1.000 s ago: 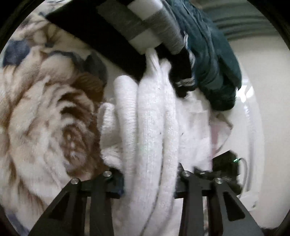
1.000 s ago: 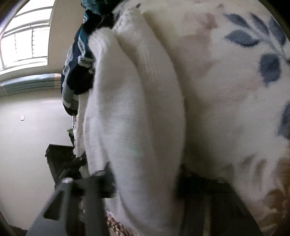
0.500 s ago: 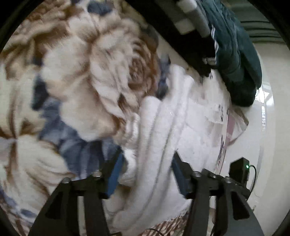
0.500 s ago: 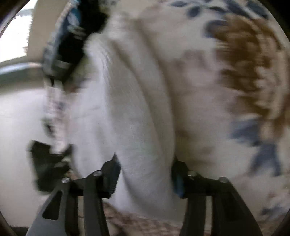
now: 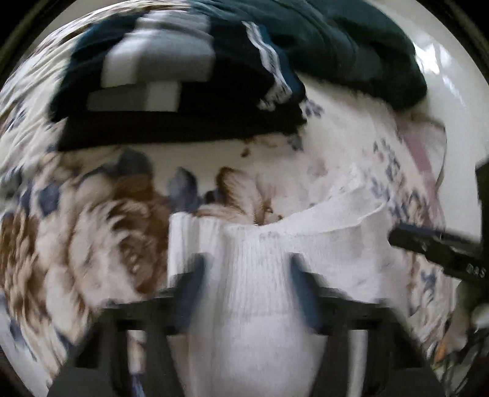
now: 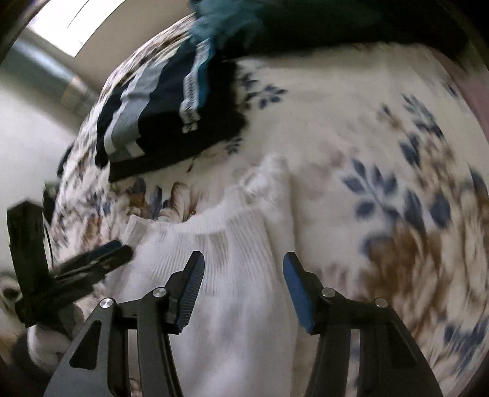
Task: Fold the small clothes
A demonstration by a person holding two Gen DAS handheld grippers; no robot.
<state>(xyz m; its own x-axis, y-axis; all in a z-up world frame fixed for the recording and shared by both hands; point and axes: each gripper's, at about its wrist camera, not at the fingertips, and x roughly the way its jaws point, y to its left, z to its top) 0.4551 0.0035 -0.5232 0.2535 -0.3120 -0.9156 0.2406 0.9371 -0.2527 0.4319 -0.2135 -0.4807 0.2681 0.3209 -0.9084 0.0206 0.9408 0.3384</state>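
On the floral blanket [image 6: 351, 128], left claw [image 5: 244, 274] closing round white sock [image 5: 259, 268], right claw [image 6: 241, 274] apart

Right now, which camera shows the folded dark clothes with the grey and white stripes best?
The right wrist view: there the folded dark striped clothes are fairly sharp, stacked on the flowery fleece blanket. The left wrist view shows the same stack larger but badly blurred.

Both shots are pretty smeary for us, heavy motion blur, worst on the floral blanket [image 5: 91, 244] at the left wrist view's edges. Daylight pours in from a window [image 6: 76, 27] top left on the right wrist side and it's blown out. Fisheye bends everything near the rim, corners go black, and the dark clothes pile [image 5: 189, 91] loses its detail in shadow
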